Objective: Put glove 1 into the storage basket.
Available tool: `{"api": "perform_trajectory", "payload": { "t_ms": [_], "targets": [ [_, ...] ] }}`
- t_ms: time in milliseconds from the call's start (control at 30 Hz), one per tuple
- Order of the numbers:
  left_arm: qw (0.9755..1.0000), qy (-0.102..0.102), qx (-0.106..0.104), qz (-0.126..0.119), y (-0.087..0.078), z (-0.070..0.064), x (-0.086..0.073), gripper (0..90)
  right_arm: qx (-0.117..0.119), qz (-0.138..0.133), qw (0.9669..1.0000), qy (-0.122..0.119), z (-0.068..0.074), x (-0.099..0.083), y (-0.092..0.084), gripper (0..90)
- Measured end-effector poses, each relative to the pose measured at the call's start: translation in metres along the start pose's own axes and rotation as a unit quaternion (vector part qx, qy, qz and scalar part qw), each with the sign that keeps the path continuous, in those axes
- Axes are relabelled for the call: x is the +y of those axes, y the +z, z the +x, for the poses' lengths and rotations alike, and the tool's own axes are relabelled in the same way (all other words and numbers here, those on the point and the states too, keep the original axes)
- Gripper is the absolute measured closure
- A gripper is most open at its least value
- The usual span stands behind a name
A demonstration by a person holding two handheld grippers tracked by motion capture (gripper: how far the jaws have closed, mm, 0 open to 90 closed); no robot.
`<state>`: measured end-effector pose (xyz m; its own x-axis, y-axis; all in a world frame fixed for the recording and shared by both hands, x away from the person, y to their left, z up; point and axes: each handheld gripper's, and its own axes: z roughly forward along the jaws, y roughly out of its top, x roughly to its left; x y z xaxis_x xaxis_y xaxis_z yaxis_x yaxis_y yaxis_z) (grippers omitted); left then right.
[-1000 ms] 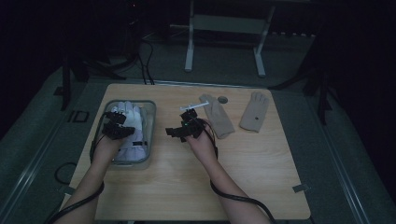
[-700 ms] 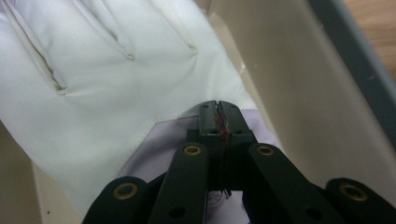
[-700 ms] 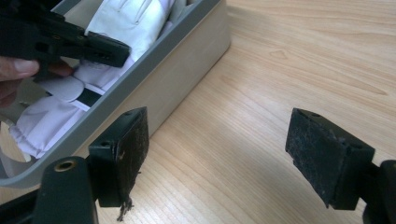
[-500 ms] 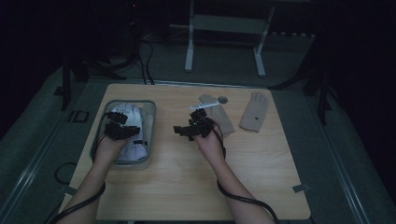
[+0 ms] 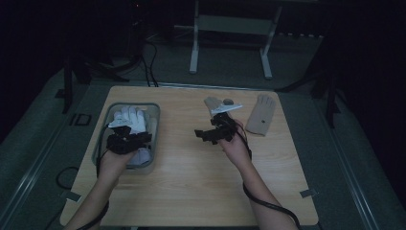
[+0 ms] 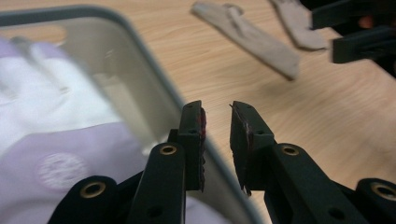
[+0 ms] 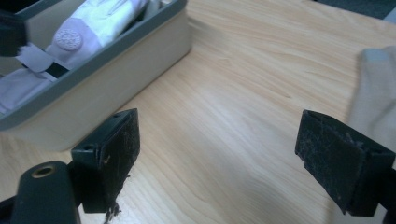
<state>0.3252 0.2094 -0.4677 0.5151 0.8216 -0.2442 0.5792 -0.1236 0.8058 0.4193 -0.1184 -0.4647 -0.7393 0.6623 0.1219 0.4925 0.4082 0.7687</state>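
The white glove (image 5: 130, 119) lies lengthwise in the bin (image 5: 101, 125), fingers pointing away.

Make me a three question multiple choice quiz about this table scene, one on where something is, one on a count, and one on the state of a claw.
1. Where do the white gloves lie?
A. in the grey bin
B. on the floor
C. on the table's right edge

2. How many beige gloves lie on the table outside the bin?
A. none
B. two
C. five

3. How does the right claw stand?
A. shut on a glove
B. open with nothing between its jaws
C. shut on the bin's rim

Answers: 1 A, the high view shows them inside the bin. 2 B, one beige glove lies flat and another beside it. 3 B, the right gripper view shows bare wood between wide jaws.
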Motion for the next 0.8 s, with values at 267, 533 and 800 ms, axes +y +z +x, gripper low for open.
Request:
{"api": "perform_trajectory", "payload": {
  "t_ms": [267, 533, 800],
  "targets": [
    [0.9988, 0.025, -0.039, -0.018, 0.008, -0.034, -0.007, 75.0, -0.016, 0.000, 0.9999, -0.005, -0.027, -0.013, -0.014, 14.1],
    [0.9965, 0.044, -0.060, -0.037, 0.024, -0.058, -0.025, 71.5, -0.027, -0.010, 0.9996, -0.003, -0.061, -0.022, -0.020, 14.0],
    [0.9936, 0.074, -0.071, -0.047, 0.038, -0.074, -0.049, 51.9, -0.063, -0.004, 0.9974, 0.035, -0.090, -0.024, -0.015, 13.1]
  ]
}}
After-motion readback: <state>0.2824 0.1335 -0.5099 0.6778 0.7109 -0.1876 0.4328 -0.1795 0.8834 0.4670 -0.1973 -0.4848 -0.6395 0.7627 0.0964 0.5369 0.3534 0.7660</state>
